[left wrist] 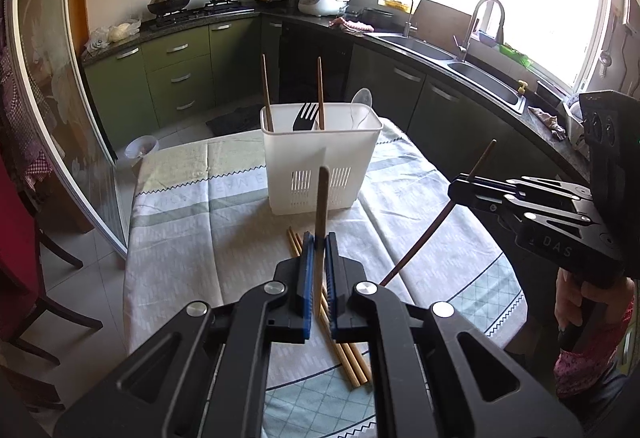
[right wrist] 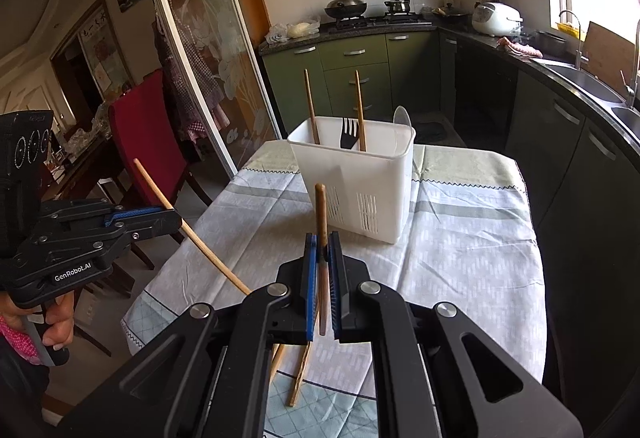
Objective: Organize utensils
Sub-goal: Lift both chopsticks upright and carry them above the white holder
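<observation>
- Left gripper (left wrist: 319, 238): its jaws are closed on a pale chopstick (left wrist: 320, 206), which stands nearly upright between the blue pads. It is held above the table (left wrist: 180, 238), short of the holder. In the right wrist view this same stick slants steeply, so the angle could be off when it goes in.
- Between the two grippers, a few loose chopsticks (left wrist: 352, 362) lie on the cloth, near the front edge. A low pass by either tool could knock them off the table.
- Holder (left wrist: 320, 166): a white plastic bin standing well ahead on the cloth. It already has two chopsticks, a fork (left wrist: 306, 116) and a spoon (left wrist: 362, 106) in it. It looks light, so a stick that catches the rim or the divider might tip or shove it.
- Right gripper (right wrist: 323, 246): clamped on a darker chopstick (right wrist: 321, 214), gripped low with most of its length free above the pads. With so thin a grip the stick may pivot or slip out.
- With both sticks carried at once, I'd worry they cross or clash near the holder's mouth.
</observation>
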Tool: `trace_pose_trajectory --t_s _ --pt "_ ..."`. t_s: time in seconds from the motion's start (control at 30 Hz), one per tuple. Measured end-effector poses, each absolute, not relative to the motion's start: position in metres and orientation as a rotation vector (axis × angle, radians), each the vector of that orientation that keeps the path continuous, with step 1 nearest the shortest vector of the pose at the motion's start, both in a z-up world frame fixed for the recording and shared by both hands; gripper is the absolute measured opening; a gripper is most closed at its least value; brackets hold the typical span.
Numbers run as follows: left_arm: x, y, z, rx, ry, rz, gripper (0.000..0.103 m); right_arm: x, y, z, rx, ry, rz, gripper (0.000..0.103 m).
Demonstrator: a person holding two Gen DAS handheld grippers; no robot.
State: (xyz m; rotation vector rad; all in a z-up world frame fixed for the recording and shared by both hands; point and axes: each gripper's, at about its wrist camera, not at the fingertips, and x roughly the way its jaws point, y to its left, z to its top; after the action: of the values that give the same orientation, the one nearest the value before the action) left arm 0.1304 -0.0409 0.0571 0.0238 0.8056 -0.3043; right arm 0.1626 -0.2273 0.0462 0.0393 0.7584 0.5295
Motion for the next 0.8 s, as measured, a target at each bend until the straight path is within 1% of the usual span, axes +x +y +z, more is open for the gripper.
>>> trace_pose_trajectory --t_s 0.17,0.5,0.67,0.8 --pt "0.139 -0.047 0.081 0.026 0.76 -0.318 0.006 0.171 -0.229 0.078 0.044 0.699 0.526 0.007" --pt "0.174 -0.05 0.156 -0.008 0.629 -0.313 0.006 0.214 -0.248 0.151 0.176 0.534 0.484 0.007" --pt "0.19 -0.05 0.189 -0.034 0.524 -0.287 0.006 0.239 -0.253 0.164 0.229 0.454 0.448 0.007" --pt "0.209 -0.049 0.197 -0.058 0.469 -0.269 0.006 0.258 -0.25 0.164 0.224 0.403 0.396 0.007"
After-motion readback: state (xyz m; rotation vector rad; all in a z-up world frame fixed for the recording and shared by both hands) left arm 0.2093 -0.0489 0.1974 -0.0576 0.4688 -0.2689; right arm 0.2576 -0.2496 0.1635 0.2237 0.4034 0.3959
